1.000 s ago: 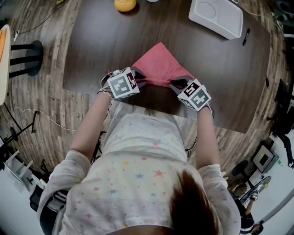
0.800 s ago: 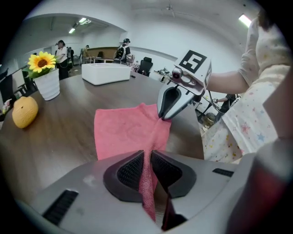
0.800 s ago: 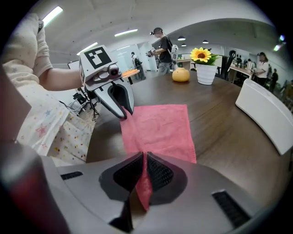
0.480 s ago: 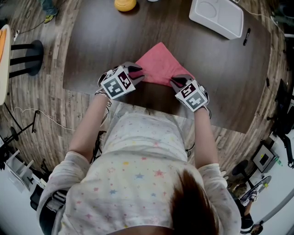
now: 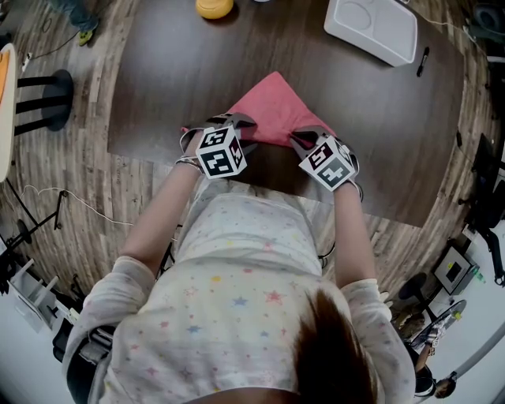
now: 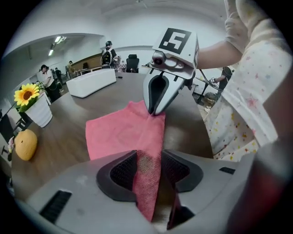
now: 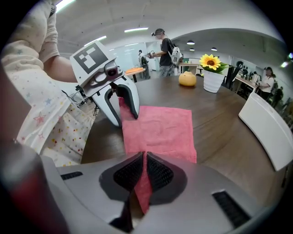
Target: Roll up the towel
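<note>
A pink towel (image 5: 272, 109) lies flat on the dark wooden table (image 5: 173, 71), one corner pointing away from me. Both grippers sit at its near edge. My left gripper (image 5: 235, 125) is at the left corner; in the left gripper view its jaws (image 6: 147, 167) have just been opening and stand apart, with the raised towel (image 6: 126, 132) edge loose between the pads. My right gripper (image 5: 304, 140) is shut on the right corner, and the right gripper view shows the pads (image 7: 155, 171) pinching a thin fold of towel (image 7: 160, 130).
At the table's far right lies a white tray (image 5: 371, 28) with a black pen (image 5: 424, 63) beside it. A yellow round object (image 5: 215, 8) sits at the far edge, and a sunflower pot (image 7: 211, 73) stands close to it. The person's body is against the near table edge.
The left gripper has shifted right along the towel's near edge and rolled, and its jaws have opened off the towel. The right gripper has hardly moved.
</note>
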The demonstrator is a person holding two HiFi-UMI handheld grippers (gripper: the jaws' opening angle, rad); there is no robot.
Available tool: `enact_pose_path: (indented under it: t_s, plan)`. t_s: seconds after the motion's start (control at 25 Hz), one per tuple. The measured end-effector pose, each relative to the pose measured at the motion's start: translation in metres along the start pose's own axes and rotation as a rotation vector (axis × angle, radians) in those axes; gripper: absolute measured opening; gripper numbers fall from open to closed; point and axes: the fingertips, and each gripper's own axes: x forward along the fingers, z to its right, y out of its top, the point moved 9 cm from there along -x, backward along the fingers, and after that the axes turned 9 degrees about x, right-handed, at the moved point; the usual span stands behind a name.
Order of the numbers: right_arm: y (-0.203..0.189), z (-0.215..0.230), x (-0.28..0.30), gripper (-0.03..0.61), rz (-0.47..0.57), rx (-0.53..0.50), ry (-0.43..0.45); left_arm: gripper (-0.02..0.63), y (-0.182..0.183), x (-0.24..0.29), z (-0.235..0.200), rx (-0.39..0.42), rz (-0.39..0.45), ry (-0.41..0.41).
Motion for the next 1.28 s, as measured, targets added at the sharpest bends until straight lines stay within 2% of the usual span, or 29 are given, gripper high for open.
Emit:
enact_pose_path:
  t_s: [0.12, 0.28, 0.36, 0.48, 0.6, 0.76, 0.84, 0.92, 1.0, 1.12, 1.28]
  plan:
    - [0.001, -0.001, 0.002, 0.028, -0.005, 0.01, 0.004, 0.094, -0.004, -0.004, 0.004, 0.026, -0.018, -0.017]
    - [-0.004, -0.003, 0.002, 0.026, -0.012, 0.032, 0.024, 0.043, -0.007, -0.005, 0.011, -0.003, -0.017, -0.048]
    - [-0.004, -0.002, 0.0, 0.029, 0.006, 0.049, 0.02, 0.042, -0.008, -0.004, 0.009, -0.027, -0.01, -0.049]
    - [-0.003, 0.004, -0.011, 0.069, 0.07, 0.078, -0.025, 0.041, -0.008, -0.003, 0.006, -0.039, -0.008, -0.052]
    - [-0.002, 0.004, -0.03, 0.067, 0.132, 0.08, -0.061, 0.037, -0.009, -0.002, 0.004, -0.049, -0.004, -0.061]
    - [0.006, -0.017, -0.042, 0.049, 0.2, 0.06, 0.022, 0.035, -0.012, -0.004, 0.004, -0.058, 0.0, -0.064]
    - [0.005, -0.029, -0.037, 0.051, 0.195, 0.042, 0.053, 0.034, -0.012, -0.005, 0.003, -0.066, 0.003, -0.064]
    - [-0.006, -0.035, -0.027, 0.077, 0.137, -0.02, 0.007, 0.034, -0.009, -0.003, 0.004, -0.072, 0.005, -0.064]
    - [-0.017, -0.037, -0.014, 0.15, 0.077, -0.103, -0.076, 0.034, -0.007, -0.002, 0.004, -0.078, 0.006, -0.063]
    - [-0.023, -0.037, -0.002, 0.149, 0.048, -0.153, -0.144, 0.034, -0.01, -0.003, 0.004, -0.084, 0.008, -0.059]
    - [-0.025, -0.031, 0.002, 0.12, 0.048, -0.146, -0.155, 0.034, -0.014, -0.004, 0.004, -0.076, 0.011, -0.042]
